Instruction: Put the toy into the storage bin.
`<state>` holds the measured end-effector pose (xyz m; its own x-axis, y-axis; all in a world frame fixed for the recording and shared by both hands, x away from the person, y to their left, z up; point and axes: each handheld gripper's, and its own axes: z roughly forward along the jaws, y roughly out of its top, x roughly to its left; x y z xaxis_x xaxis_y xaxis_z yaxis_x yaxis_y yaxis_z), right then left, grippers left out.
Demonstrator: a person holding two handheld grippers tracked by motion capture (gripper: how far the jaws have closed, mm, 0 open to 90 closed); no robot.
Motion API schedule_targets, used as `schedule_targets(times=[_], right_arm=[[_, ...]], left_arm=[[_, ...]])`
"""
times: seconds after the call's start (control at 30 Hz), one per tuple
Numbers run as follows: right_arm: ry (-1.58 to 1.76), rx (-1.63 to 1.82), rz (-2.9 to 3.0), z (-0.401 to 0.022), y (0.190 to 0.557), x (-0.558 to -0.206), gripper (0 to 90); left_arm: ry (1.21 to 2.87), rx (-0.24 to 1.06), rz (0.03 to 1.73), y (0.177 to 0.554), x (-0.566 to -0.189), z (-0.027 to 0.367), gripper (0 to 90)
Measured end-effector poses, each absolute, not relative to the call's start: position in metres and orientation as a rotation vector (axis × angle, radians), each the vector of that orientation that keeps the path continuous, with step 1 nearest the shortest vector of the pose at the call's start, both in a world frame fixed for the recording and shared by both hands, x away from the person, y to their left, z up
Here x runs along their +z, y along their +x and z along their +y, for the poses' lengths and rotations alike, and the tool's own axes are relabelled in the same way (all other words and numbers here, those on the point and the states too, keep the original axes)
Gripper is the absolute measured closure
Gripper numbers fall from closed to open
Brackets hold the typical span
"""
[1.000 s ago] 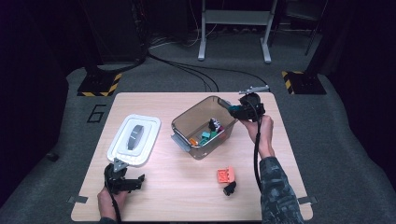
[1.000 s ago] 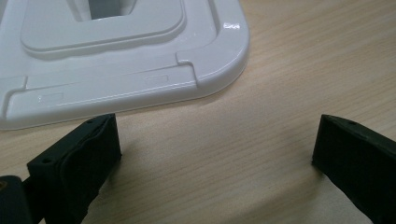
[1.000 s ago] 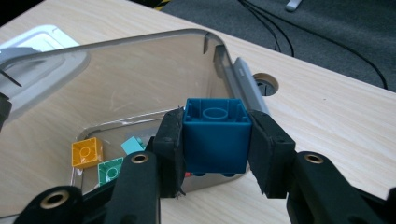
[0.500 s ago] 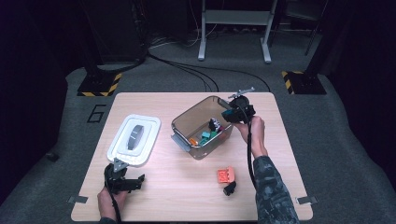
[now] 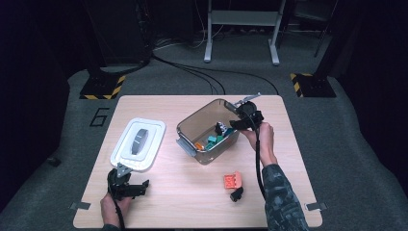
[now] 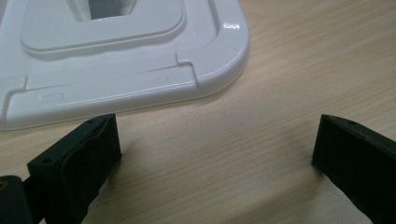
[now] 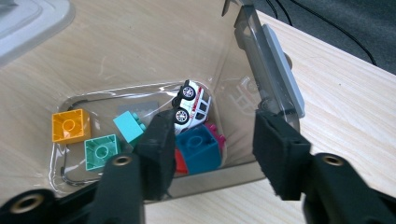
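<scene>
A clear plastic bin (image 5: 195,126) stands mid-table with a toy car (image 7: 192,106) and several bricks in it: blue (image 7: 201,148), yellow (image 7: 70,125), green (image 7: 100,151) and teal (image 7: 128,127). My right gripper (image 5: 235,123) (image 7: 217,128) is open at the bin's right rim. One jaw hangs over the inside and the other is by the grey latch (image 7: 278,70), with nothing held. My left gripper (image 5: 131,186) (image 6: 217,140) rests open on the wood just in front of the white lid (image 5: 138,143) (image 6: 116,51).
An orange brick (image 5: 232,180) and a small black piece (image 5: 236,195) lie on the table (image 5: 183,202) in front of the bin, near the right forearm. Cables and stand legs cover the floor beyond the far edge.
My right gripper has shifted a little left and down, from beside the bin's right end to over its rim. The left gripper has stayed put.
</scene>
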<state>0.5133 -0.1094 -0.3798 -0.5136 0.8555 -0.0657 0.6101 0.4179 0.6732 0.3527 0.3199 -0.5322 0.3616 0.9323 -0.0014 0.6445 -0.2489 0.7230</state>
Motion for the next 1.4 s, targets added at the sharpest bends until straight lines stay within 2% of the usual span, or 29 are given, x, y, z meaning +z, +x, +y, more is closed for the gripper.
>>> schedule_targets(times=[0.27, 0.6, 0.97, 1.4], right_arm=[[1.257, 0.929, 2.231, -0.122, 0.494, -0.368, 27.7], [1.257, 1.000, 2.227, -0.139, 0.464, -0.370, 18.9], [1.322, 0.996, 2.267, -0.153, 0.428, -0.407, 17.1], [1.445, 0.932, 2.396, -0.143, 0.402, -0.468, 12.3]], left_arm=[[1.989, 0.581, 1.363, 0.353, -0.532, 0.320, 0.8], [1.989, 0.581, 1.363, 0.353, -0.532, 0.320, 0.8], [1.989, 0.581, 1.363, 0.353, -0.532, 0.320, 0.8], [1.990, 0.581, 1.363, 0.353, -0.532, 0.320, 0.8]])
